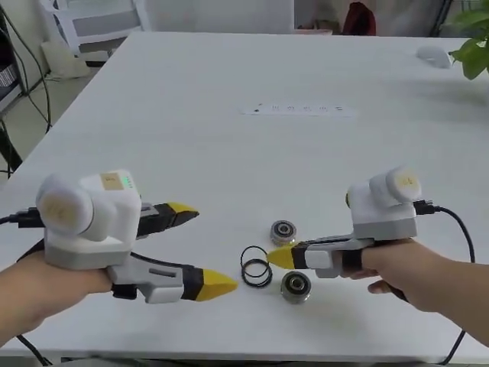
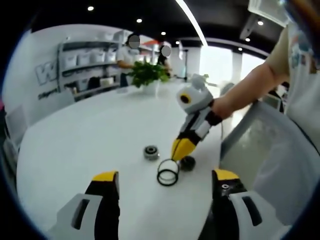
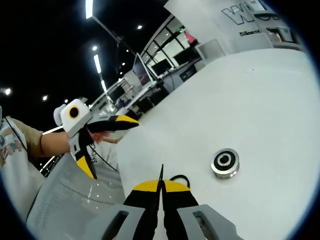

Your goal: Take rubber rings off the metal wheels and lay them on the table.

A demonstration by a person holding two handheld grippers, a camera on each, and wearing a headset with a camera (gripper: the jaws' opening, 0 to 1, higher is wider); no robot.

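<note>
On the near part of a wide white table [image 1: 229,153], two black rubber rings [image 1: 256,267] are seen lying flat and overlapping. One small metal wheel [image 1: 283,231] sits just beyond them, and a second metal wheel [image 1: 296,286] sits just beside them on the near right. The right tongs [image 1: 279,258] are held low, their yellow tips pressed narrowly together and pointed at the rings from the right, touching or almost touching them. A thin dark sliver is seen between the tips in the right gripper view, but whether a ring is pinched there cannot be told. This low, closed pose is judged to suit laying a ring down or nudging one into place. The left tongs [image 1: 200,246] are held spread wide and empty just left of the rings, probably so that a wheel can be steadied. Whether either wheel carries a ring cannot be told; with two rings laid beside two wheels, the task is judged to be near its end.
</note>
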